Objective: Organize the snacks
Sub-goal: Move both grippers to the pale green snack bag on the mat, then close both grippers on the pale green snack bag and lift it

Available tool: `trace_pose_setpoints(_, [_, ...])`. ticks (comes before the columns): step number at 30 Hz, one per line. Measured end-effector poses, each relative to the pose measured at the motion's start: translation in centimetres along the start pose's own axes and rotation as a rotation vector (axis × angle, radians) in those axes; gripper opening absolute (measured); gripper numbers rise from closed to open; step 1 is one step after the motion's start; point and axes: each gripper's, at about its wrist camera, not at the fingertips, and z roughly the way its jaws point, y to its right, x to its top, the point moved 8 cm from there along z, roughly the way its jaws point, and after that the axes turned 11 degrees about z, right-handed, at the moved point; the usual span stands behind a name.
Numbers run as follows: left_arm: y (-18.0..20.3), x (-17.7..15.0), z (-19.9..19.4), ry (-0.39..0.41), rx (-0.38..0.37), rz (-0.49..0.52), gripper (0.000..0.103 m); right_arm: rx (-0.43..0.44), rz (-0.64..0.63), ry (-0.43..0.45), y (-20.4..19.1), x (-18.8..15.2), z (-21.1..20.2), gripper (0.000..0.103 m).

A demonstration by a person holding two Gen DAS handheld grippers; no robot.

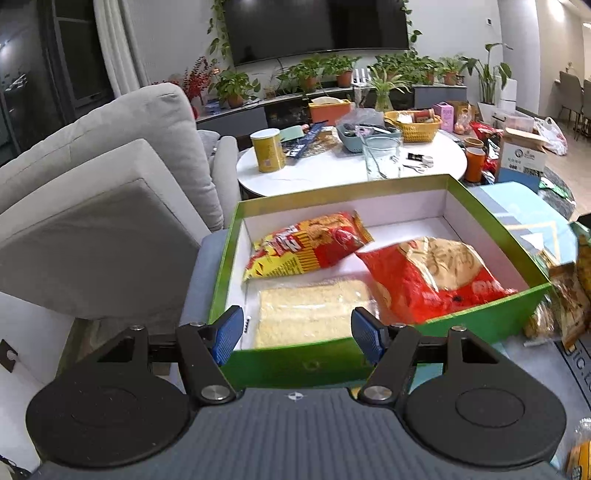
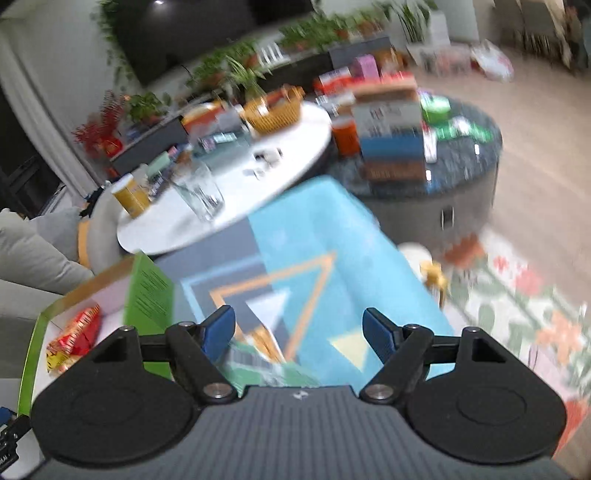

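Indoor artificial lighting is even and moderately bright in both views. The left wrist view is sharp around the green box (image 1: 369, 354), with mild softening on the red snack bags inside it. Beyond the box, the television (image 1: 314, 26) shows faint glare. The right wrist view is heavily motion-blurred; the round white table (image 2: 236, 195) and everything behind it smear. Fisheye distortion bends both frame edges.
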Motion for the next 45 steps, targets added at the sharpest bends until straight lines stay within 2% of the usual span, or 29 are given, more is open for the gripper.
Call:
trace_pose_setpoints(6, [1.0,-0.5,-1.2,0.013,-0.022,0.005,0.062,0.114,0.056,-0.127,0.4,-4.1,0.3,0.043])
trace_pose_setpoints(9, [1.2,-1.2,-2.0,0.019,-0.035,-0.008,0.062,0.134,-0.026,-0.114,-0.7,-6.6,-1.3,0.048])
trace_pose_setpoints(13, [1.3,-2.5,-2.8,0.012,-0.046,-0.037,0.062,0.187,-0.076,-0.123,-2.0,-10.1,-3.0,0.049])
trace_pose_setpoints(20, [1.6,-4.2,-4.6,0.015,-0.063,-0.045,0.062,0.405,-0.102,-0.236,-6.6,-14.6,-5.4,0.048])
trace_pose_setpoints(22, [1.8,-4.6,-5.3,0.025,-0.078,-0.04,0.062,0.43,-0.128,-0.219,-7.4,-14.5,-6.5,0.048])
trace_pose_setpoints(25, [2.7,-5.1,-6.5,0.038,-0.113,-0.029,0.063,0.388,-0.17,-0.148,-7.1,-13.2,-7.5,0.049])
trace_pose_setpoints(27, [3.6,-5.3,-7.0,0.043,-0.148,-0.023,0.065,0.357,-0.176,-0.134,-6.4,-12.8,-7.9,0.049])
trace_pose_setpoints(34, [8.6,-6.5,-8.2,0.018,-0.298,0.02,0.065,0.312,-0.156,-0.213,-5.1,-14.6,-6.8,0.049])
trace_pose_setpoints(38, [11.2,-7.5,-8.9,0.009,-0.353,0.079,0.065,0.303,-0.163,-0.254,-5.3,-15.7,-6.6,0.049])
trace_pose_setpoints(43, [13.6,-8.0,-8.5,-0.001,-0.396,0.147,0.063,0.321,-0.131,-0.303,-5.0,-16.5,-6.8,0.049])
trace_pose_setpoints(45, [13.9,-8.1,-7.9,-0.018,-0.374,0.169,0.061,0.324,-0.116,-0.325,-5.1,-16.9,-6.7,0.049])
